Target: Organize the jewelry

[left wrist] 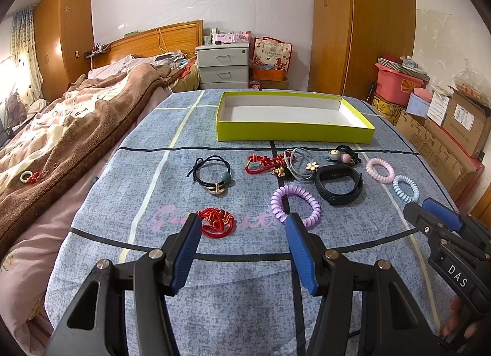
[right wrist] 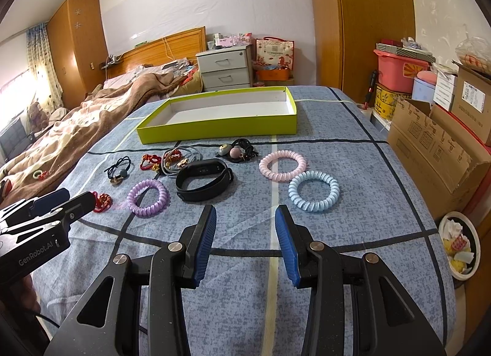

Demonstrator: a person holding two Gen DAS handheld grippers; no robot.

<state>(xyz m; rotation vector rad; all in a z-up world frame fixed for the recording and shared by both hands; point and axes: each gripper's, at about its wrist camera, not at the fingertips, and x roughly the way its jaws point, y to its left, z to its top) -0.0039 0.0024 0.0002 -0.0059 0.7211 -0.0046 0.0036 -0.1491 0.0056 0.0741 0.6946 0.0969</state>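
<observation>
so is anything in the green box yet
No, the green box shows only its bare white floor, and the coil ties, such as the purple coil, lie on the cloth in front of it.

Left gripper (left wrist: 244, 224) jaws apart, empty; right gripper (right wrist: 245, 216) jaws apart, empty; both angled downward.
</observation>
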